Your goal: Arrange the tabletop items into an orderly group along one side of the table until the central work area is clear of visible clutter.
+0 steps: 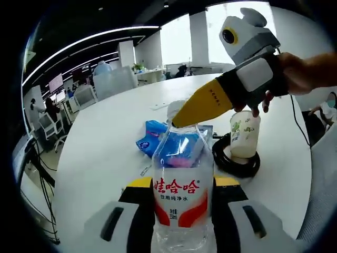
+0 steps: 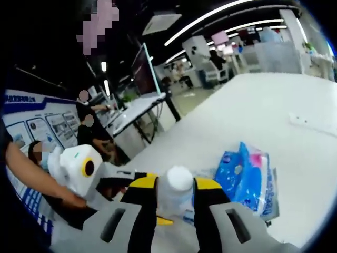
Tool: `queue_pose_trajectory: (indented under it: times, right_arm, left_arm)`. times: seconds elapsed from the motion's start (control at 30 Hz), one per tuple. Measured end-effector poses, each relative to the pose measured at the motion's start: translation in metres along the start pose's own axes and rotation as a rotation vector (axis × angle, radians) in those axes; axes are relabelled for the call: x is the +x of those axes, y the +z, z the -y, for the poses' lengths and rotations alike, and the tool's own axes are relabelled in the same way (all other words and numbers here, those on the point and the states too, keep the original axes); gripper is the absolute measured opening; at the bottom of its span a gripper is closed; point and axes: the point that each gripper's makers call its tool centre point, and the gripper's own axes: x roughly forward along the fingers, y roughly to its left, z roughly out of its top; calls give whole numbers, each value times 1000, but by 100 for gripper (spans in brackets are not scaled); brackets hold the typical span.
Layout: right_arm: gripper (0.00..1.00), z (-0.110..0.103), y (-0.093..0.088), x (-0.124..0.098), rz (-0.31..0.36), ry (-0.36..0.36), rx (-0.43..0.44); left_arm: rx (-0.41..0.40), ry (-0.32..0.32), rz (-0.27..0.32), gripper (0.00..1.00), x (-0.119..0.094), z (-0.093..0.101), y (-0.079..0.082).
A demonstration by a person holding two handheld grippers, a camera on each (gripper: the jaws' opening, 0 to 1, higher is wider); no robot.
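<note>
Jaws of my left gripper [image 1: 182, 196] clamp the water bottle's [image 1: 182, 184] body upright over the white desk [image 1: 105, 142], while my right gripper [image 2: 176, 192] pinches its white cap [image 2: 179, 178]; a blue packet [image 2: 247, 176] lies just beyond, a paper cup [image 1: 244, 134] nearby.

Bright window glare, fisheye-warped edges

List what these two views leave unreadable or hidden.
- Left gripper view: the water bottle covers part of the blue tissue pack; its cap sits behind the right claw.
- Left gripper view: the paper cup contents are hidden.
- Right gripper view: bottle body hidden below the cap.
</note>
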Motion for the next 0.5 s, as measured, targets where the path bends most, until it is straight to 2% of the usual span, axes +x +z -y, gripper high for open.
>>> queue_pose_trajectory:
  times: [0.03,0.1,0.13,0.33,0.5]
  right_arm:
    - [20,-2,1,0,4,8,0]
    - [20,-6,2,0,-8,8,-60]
    - [20,-8,3,0,-6,12,-50]
    - [20,-16,4,-2,-16,23,-114]
    - [20,-26,5,-3,-18,34,-199]
  left_arm:
    - [2,1,5,40,-1,0,0]
    - [-1,-1,13,41,-2,0,2]
    - [-3,0,14,41,-2,0,2]
    - [-5,-6,16,42,-6,2,2]
    - [-1,-6,21,42,-10,2,1]
